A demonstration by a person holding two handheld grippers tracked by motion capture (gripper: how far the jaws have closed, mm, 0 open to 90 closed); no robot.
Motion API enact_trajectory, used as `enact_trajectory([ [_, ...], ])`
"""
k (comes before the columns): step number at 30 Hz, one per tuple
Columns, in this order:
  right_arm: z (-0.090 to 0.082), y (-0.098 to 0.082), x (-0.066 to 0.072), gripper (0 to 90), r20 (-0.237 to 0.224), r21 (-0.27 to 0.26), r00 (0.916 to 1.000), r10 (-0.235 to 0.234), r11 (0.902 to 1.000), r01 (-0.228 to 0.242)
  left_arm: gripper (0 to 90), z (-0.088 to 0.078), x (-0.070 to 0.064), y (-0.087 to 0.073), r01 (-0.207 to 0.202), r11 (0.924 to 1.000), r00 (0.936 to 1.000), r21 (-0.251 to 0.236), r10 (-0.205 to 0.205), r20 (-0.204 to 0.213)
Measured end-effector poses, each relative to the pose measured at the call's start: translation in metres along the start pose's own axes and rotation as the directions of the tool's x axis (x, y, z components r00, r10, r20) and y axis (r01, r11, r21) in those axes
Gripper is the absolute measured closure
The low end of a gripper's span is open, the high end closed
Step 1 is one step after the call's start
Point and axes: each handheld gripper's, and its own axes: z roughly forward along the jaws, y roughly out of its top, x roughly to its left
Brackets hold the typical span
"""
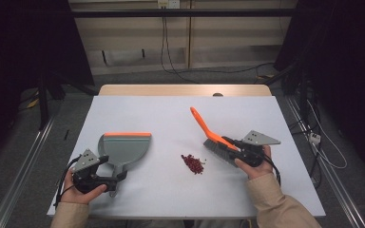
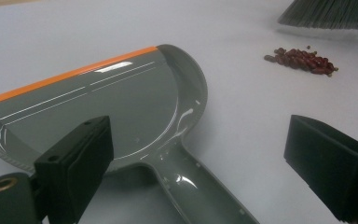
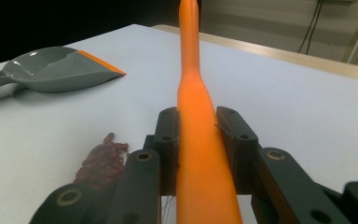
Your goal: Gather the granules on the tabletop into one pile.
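Two tools are in play, and the sweep looks about to start: the right gripper point(image 3: 196, 140) has its jaws clamped on the orange handle of the hand brush point(image 1: 214, 137), which runs up between the pads and out past their tips. The left gripper point(image 2: 205, 154) stands with jaws wide, nothing pressed between them, the grey handle of the dustpan point(image 2: 121, 112) passing through the gap, nearer the left jaw. To do this well, I'd say that hand should first close on the handle and tip the pan's orange lip flat to the table, facing the pile of red beans point(image 1: 193, 163). The beans lie just off the right jaws' left side, beside the bristles, and well ahead of the left jaws to their right. Short, low strokes should keep them from scattering.
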Motion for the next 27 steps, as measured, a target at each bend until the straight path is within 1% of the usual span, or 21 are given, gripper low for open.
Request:
enact_trajectory([
  [1,-0.0013,-0.0010,-0.0022,71.4,0.010,0.004,0.9999,0.012,0.9999,-0.012,8.0,-0.0005,0.0004,-0.0001,-0.005,1.0000,1.0000,0.004,0.005,-0.004],
  [2,-0.0026,-0.0023,-0.0039,71.3,0.020,0.007,0.9998,0.007,1.0000,-0.007,8.0,-0.0006,0.0005,-0.0005,-0.002,1.0000,1.0000,0.006,0.002,-0.004],
  [4,-0.0050,-0.0045,-0.0067,71.4,0.030,0.021,0.9995,0.011,0.9997,-0.012,8.0,-0.0008,0.0009,-0.0014,0.000,1.0000,1.0000,0.005,0.000,-0.003],
  [7,-0.0076,-0.0059,-0.0065,71.3,0.043,0.031,0.9991,-0.005,0.9995,0.004,8.0,-0.0014,0.0011,-0.0017,-0.003,1.0000,1.0000,0.002,0.003,-0.003],
  [11,-0.0091,-0.0067,-0.0054,71.2,0.048,0.040,0.9988,0.007,0.9991,-0.009,8.0,-0.0022,0.0014,-0.0022,0.001,1.0000,1.0000,0.001,-0.001,-0.008],
  [12,-0.0093,-0.0067,-0.0049,71.1,0.052,0.051,0.9985,0.017,0.9985,-0.019,8.0,-0.0024,0.0013,-0.0024,0.001,1.0000,0.9999,0.005,-0.001,-0.010],
  [13,-0.0093,-0.0069,-0.0050,71.1,0.055,0.065,0.9985,0.008,0.9978,-0.012,8.0,-0.0025,0.0011,-0.0027,0.001,1.0000,0.9999,0.004,-0.001,-0.010],
  [14,-0.0097,-0.0072,-0.0049,71.0,0.056,0.071,0.9984,0.010,0.9974,-0.014,8.0,-0.0027,0.0010,-0.0029,0.001,1.0000,0.9999,0.004,-0.001,-0.010],
  [16,-0.0102,-0.0073,-0.0050,70.8,0.057,0.089,0.9979,0.031,0.9954,-0.036,8.0,-0.0032,0.0005,-0.0032,0.001,0.9999,0.9999,0.010,-0.001,-0.012],
  [18,-0.0102,-0.0069,-0.0044,70.5,0.067,0.099,0.9971,0.035,0.9942,-0.042,8.0,-0.0029,0.0002,-0.0037,0.000,0.9999,1.0000,0.012,0.001,-0.009],
  [22,-0.0073,-0.0037,-0.0025,66.7,0.080,0.138,0.9963,0.031,0.9896,-0.042,8.0,-0.0035,-0.0004,-0.0047,0.004,0.9998,0.9999,0.017,-0.004,-0.014],
  [24,-0.0046,-0.0010,-0.0006,68.6,0.087,0.158,0.9959,0.024,0.9868,-0.037,8.0,-0.0043,0.0001,-0.0053,0.005,0.9998,0.9998,0.017,-0.005,-0.018],
  [25,-0.0032,0.0005,0.0001,69.9,0.091,0.168,0.9953,0.035,0.9846,-0.050,8.0,-0.0050,0.0005,-0.0054,0.002,0.9998,0.9997,0.021,-0.002,-0.022],
  [27,-0.0016,0.0019,0.0003,70.3,0.095,0.175,0.9941,0.052,0.9823,-0.068,8.0,-0.0060,0.0009,-0.0063,0.010,0.9998,0.9996,0.018,-0.009,-0.028],
])
